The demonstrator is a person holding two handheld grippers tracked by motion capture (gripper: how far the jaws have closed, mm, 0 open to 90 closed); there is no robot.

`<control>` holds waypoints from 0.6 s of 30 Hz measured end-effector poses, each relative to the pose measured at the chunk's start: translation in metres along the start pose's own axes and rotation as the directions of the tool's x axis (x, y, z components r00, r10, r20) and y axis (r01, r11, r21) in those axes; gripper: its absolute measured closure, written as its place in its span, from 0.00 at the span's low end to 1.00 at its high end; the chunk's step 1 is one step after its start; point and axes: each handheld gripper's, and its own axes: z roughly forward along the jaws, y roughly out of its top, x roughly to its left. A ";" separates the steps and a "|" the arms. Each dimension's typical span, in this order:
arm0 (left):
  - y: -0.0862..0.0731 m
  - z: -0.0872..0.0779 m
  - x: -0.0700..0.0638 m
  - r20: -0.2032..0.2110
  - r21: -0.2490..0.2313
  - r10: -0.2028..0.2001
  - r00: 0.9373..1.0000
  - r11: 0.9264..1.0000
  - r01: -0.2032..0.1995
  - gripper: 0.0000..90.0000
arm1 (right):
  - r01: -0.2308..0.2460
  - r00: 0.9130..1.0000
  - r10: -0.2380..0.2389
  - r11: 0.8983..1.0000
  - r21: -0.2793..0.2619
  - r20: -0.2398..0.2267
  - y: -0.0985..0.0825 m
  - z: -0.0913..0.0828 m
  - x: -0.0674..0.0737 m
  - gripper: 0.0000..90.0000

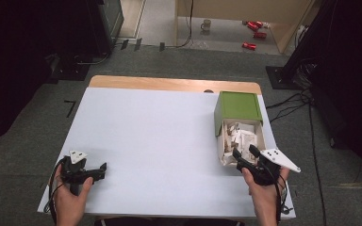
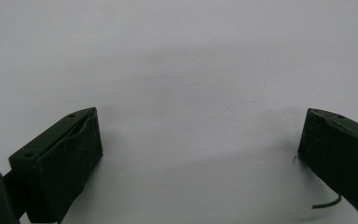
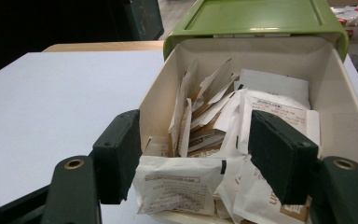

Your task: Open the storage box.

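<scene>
A green box [image 1: 238, 106] stands at the table's right side, with its cream drawer [image 1: 261, 136] pulled out toward me and full of several paper packets [image 1: 240, 134]. My right gripper [image 1: 244, 151] is at the drawer's near end, jaws open. In the right gripper view, the gripper [image 3: 196, 149] straddles the drawer's [image 3: 161, 88] front, and a white packet [image 3: 177, 182] lies loose between the pads beneath the other packets [image 3: 214, 107]. My left gripper [image 1: 100, 171] rests open near the front left corner, with bare table between its jaws [image 2: 200, 140].
The white table top [image 1: 160, 136] has a wooden strip [image 1: 169, 84] along its far edge. Beyond it on the floor are a mug [image 1: 206, 24], red cans [image 1: 254, 26] and cables [image 1: 287, 106]. Dark equipment stands at both sides.
</scene>
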 end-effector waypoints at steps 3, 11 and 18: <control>0.000 0.000 0.000 0.000 0.000 -0.001 1.000 1.000 0.001 0.00 | -0.002 1.000 0.002 1.000 0.005 -0.003 -0.001 0.002 0.002 0.39; 0.000 0.000 0.000 0.000 -0.001 0.000 1.000 1.000 0.000 0.00 | 0.000 1.000 0.000 1.000 0.016 -0.001 -0.006 0.004 0.002 0.39; 0.000 0.000 0.000 0.000 -0.001 0.001 1.000 1.000 -0.001 0.00 | 0.008 1.000 -0.008 0.999 0.033 0.011 -0.011 0.009 0.002 0.39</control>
